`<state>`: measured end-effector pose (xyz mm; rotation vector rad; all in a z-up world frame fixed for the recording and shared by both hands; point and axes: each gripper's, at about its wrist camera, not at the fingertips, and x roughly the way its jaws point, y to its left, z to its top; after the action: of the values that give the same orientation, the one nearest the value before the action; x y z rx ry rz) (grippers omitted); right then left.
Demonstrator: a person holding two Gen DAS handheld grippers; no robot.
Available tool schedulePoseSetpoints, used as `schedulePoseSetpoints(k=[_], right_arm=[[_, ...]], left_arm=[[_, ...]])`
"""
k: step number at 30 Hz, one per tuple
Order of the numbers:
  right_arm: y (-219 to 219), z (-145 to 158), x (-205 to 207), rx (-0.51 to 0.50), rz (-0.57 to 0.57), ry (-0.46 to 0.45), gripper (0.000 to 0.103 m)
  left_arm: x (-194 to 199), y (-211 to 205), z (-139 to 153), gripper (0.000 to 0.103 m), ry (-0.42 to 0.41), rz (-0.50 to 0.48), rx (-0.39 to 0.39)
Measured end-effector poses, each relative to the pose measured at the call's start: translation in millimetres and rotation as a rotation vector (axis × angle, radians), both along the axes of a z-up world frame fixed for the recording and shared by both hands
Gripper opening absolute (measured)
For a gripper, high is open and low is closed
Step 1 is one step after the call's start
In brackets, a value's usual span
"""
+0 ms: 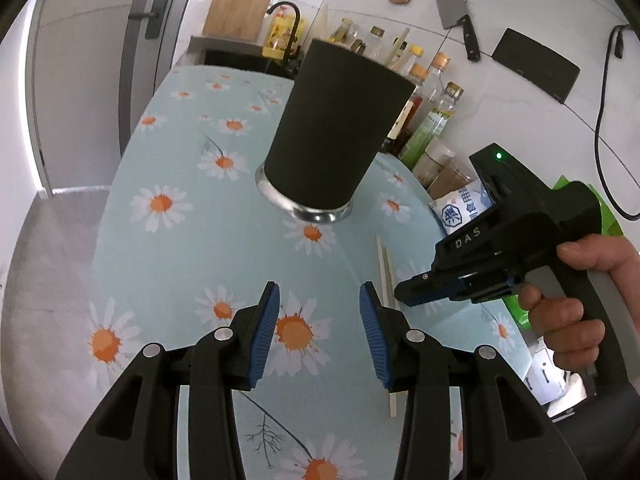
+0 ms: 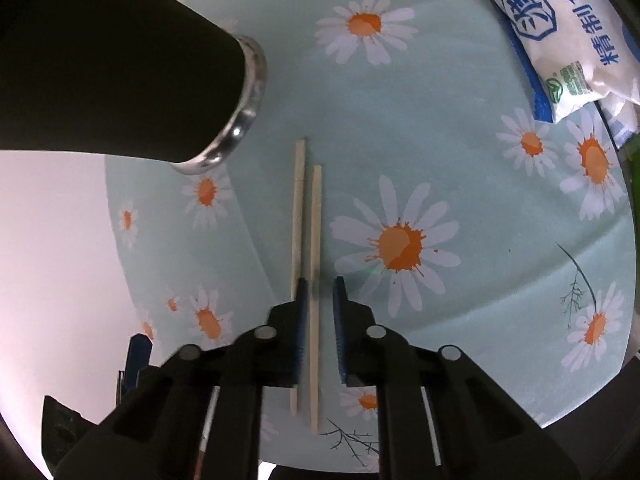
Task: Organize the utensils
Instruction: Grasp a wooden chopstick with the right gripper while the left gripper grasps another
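Two chopsticks (image 2: 306, 264): pale wood, slim, square-cut ends, lying side by side and nearly parallel on the daisy-print cloth (image 2: 400, 128), the left one reaching a little further away than the right. They sit on the near right part of the table, well apart from the one holder (image 1: 336, 132), a black cylinder with a bright metal ring at its base (standing upright on the cloth, mid-table).

Right gripper (image 2: 320, 308): jaws narrowed, straddling the right chopstick; a gap remains on the right pad's side, so the stick is not clamped. The left stick lies just outside the left pad.

Left gripper (image 1: 319, 332): jaws partly open, nothing between them, above the cloth short of the holder.

One hand (image 1: 580, 308) is visible, on the right gripper's handle.

One white salt bag (image 2: 560, 36) at the cloth's far right edge.
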<state>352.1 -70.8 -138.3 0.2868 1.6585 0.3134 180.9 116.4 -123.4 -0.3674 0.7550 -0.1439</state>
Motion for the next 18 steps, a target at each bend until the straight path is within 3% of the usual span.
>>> schedulePoseSetpoints(k=[2, 18], right_arm=[[7, 0, 1, -0.049, 0.017, -0.003, 0.010], [55, -3, 0, -0.288, 0.062, -0.011, 0.010]], left_arm=[[1, -2, -3, 0.040, 0.006, -0.012, -0.006], [9, 6, -21, 0.040, 0.027, -0.021, -0.088]])
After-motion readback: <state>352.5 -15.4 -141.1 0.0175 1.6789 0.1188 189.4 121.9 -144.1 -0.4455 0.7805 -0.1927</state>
